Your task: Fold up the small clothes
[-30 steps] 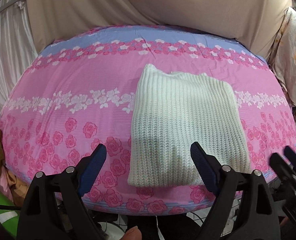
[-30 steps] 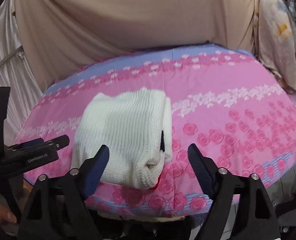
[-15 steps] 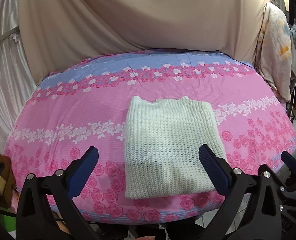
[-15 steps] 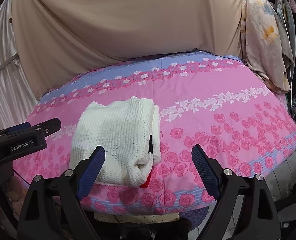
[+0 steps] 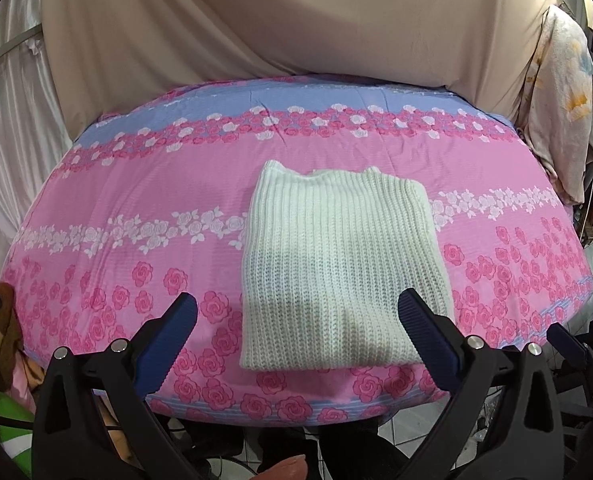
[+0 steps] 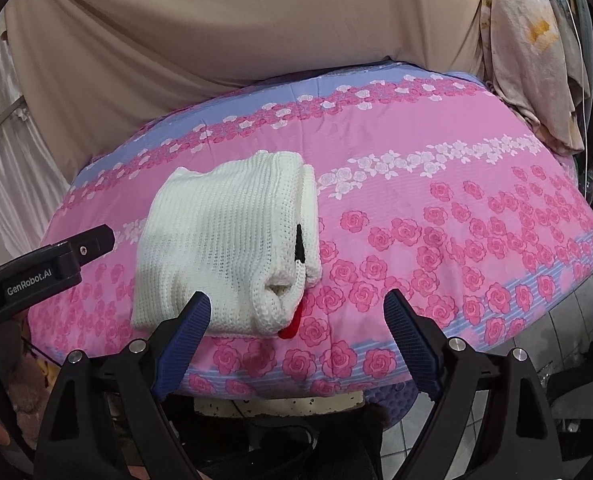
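**Folded white knit on the flowered bed, both grippers held clear**

A white knitted garment (image 5: 342,276) is shown lying flat as a compact rectangle on the pink flowered bedspread (image 5: 128,208), toward the near edge and right of centre in the left wrist view. In the right wrist view the same garment (image 6: 216,248) is seen from its right side, where stacked layers, a rolled opening, a small black mark and a scrap of red at the lower corner are exposed. The left gripper (image 5: 296,344) is held with its jaws spread wide and nothing between them; its blue pads (image 5: 166,346) sit in front of the near hem, and no contact with the knit can be made out. The right gripper (image 6: 296,340) is likewise spread and empty, near the garment's right corner. A beige sheet (image 5: 296,20) is hung behind the bed.

The folding of this piece is judged to be essentially finished, with the tools released from it. The next move would call either for a final tidying of the loose right-hand layers, gripped at the edge and not through the whole stack, or for the bundle to be set aside. No other garment awaiting folding can be identified on the bedspread.
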